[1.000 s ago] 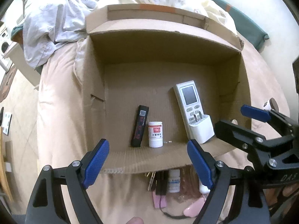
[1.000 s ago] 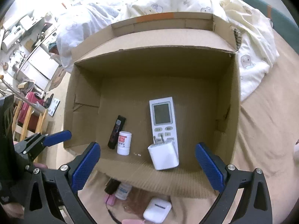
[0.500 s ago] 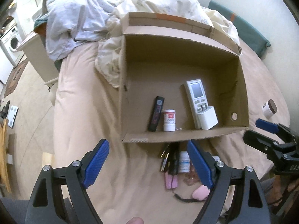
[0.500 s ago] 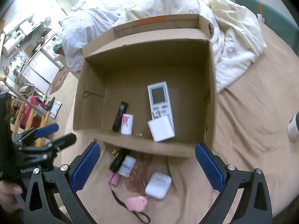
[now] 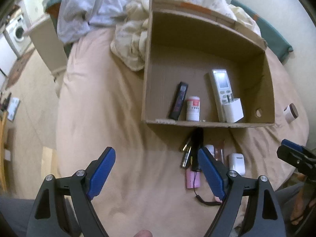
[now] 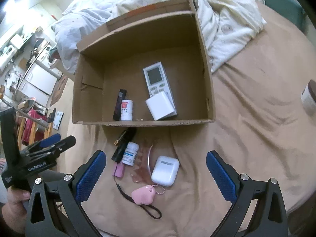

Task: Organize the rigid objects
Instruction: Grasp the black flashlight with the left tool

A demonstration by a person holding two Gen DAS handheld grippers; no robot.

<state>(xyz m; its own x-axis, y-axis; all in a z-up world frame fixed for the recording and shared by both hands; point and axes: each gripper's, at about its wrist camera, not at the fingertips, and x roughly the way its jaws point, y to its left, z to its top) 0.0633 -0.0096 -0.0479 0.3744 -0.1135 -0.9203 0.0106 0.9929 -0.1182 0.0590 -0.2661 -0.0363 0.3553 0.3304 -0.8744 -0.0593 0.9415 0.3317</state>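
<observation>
An open cardboard box [image 6: 207, 90] [image 5: 146, 90] lies on a tan bedspread. Inside it are a white remote [image 6: 157, 80], a white charger [image 6: 161, 105], a small white bottle [image 6: 126, 110] and a black stick [image 6: 119, 104]. In front of the box lie a white earbud case [image 6: 165, 170], a pill bottle [image 6: 129, 154], a black tube [image 6: 124, 144], a pink charm on a cord [image 6: 143, 194] and a pink slab [image 5: 193, 178]. My right gripper [image 6: 156, 177] hovers open over this pile. My left gripper [image 5: 156, 171] is open above bare bedspread, left of the pile.
A white jar with a brown lid [image 6: 309, 98] stands far right on the bed. Crumpled white bedding [image 6: 227, 23] lies behind the box. Floor, a washing machine [image 5: 16, 33] and furniture lie beyond the bed's left edge.
Both grippers have drawn back from over the box toward the near side of the bed, and the left one shifted left. The loose pile in front of the box has come into full view.
</observation>
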